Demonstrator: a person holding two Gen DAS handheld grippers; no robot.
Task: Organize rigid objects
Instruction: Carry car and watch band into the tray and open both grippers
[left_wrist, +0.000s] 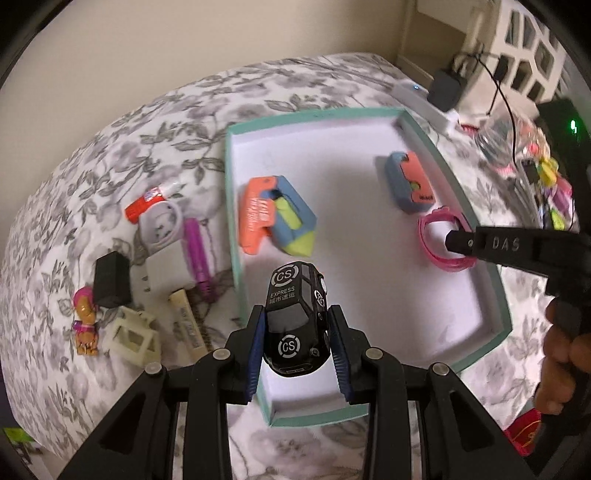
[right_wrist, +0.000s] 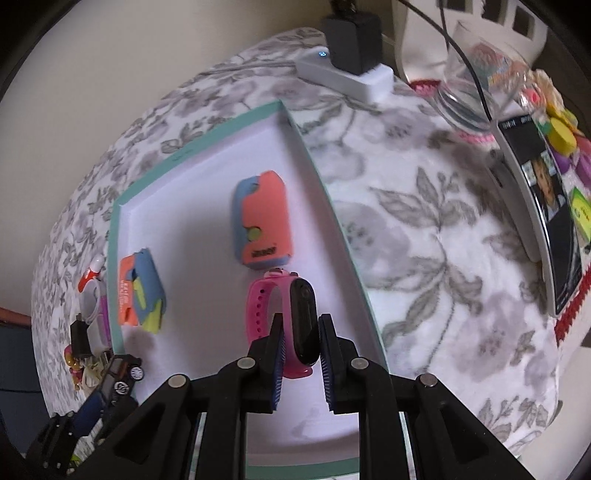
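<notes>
My left gripper (left_wrist: 298, 341) is shut on a black toy car (left_wrist: 297, 319) and holds it over the near left corner of the teal-rimmed white tray (left_wrist: 506, 325). My right gripper (right_wrist: 301, 350) is shut on a pink smartwatch (right_wrist: 295, 325) low over the tray's right side; the watch also shows in the left wrist view (left_wrist: 441, 240). Two orange-and-blue toys lie in the tray, one at the left (left_wrist: 275, 216) and one at the far right (left_wrist: 410, 181).
Left of the tray on the floral cloth lie a pink figure (left_wrist: 84, 321), a black block (left_wrist: 110, 278), a cream frame (left_wrist: 133, 336), a purple pen (left_wrist: 197, 254) and a white ring (left_wrist: 162, 221). A power strip (right_wrist: 347, 75), glass (right_wrist: 469, 99) and tablet (right_wrist: 546, 218) stand at the right.
</notes>
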